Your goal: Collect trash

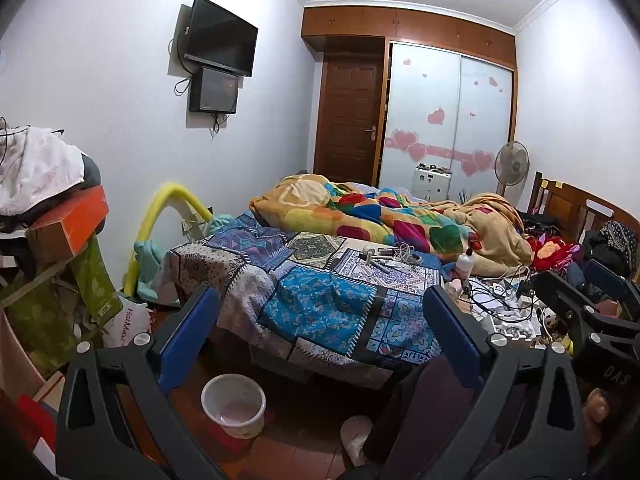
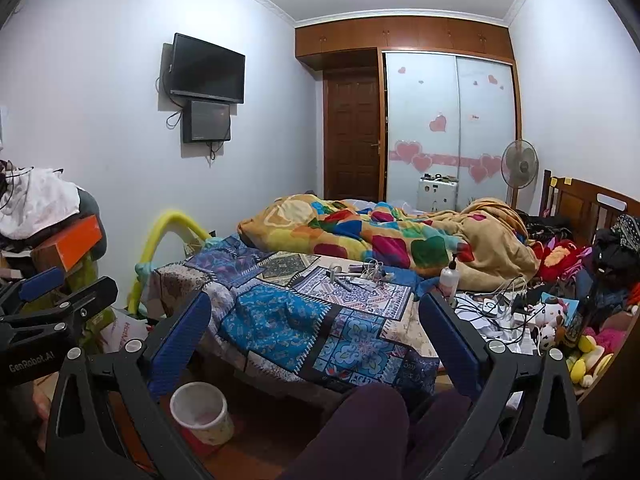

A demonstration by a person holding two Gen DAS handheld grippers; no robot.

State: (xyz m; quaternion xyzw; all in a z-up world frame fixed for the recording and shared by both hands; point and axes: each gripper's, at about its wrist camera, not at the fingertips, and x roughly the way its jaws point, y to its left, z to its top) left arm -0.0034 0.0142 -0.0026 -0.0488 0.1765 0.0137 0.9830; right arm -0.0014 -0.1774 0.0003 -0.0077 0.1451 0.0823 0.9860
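A small white trash bin [image 1: 234,405] stands on the wooden floor at the foot of the bed; it also shows in the right wrist view [image 2: 202,412]. White paper scraps and cables [image 1: 504,304] lie on the bed's right side, also in the right wrist view [image 2: 492,320]. My left gripper [image 1: 320,332] is open and empty, held above the floor in front of the bed. My right gripper [image 2: 316,340] is open and empty, beside the left one. The left gripper shows at the left edge of the right wrist view [image 2: 44,296].
The bed [image 1: 320,292] has a patchwork cover and a colourful blanket [image 1: 380,216]. A white bottle [image 2: 450,276] stands on it. A cluttered stack with an orange box [image 1: 68,220] is at left. Plush toys [image 2: 560,320] are at right. A fan [image 2: 519,166] stands by the wardrobe.
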